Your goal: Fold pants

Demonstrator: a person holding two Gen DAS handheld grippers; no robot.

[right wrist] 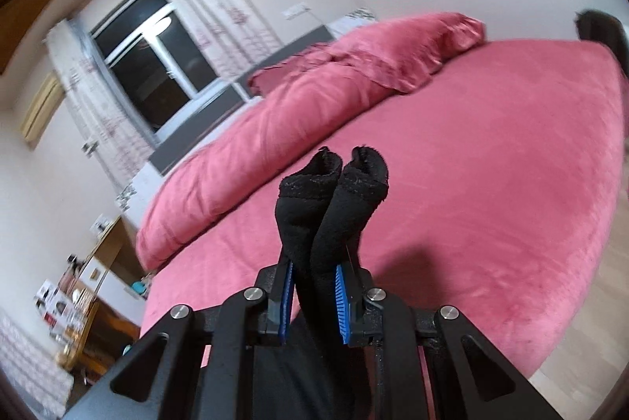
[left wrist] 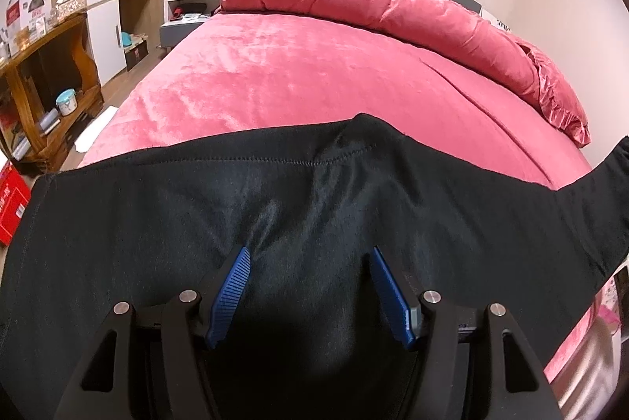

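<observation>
Black pants (left wrist: 314, 208) lie spread across the near end of a bed (left wrist: 298, 74) w/ a pink plush cover. In left wrist view the fabric fills the lower half, one stitched hem runs across it, and one part goes off to the right edge. Left gripper (left wrist: 310, 255) hangs over the cloth, its blue fingers (left wrist: 230, 292) stand wide apart, nothing pressed btw them. Right gripper (right wrist: 314, 278) is nearly closed: its fingers (right wrist: 340, 302) pinch a bunched piece of the pants (right wrist: 334, 192), and two rolled black ends stick out in front of the tips, above the bed cover. A pink duvet (left wrist: 373, 3) is piled at the far end, near the window (right wrist: 153, 58) w/ curtains. A wooden shelf (left wrist: 43, 74) stands beside the bed.
</observation>
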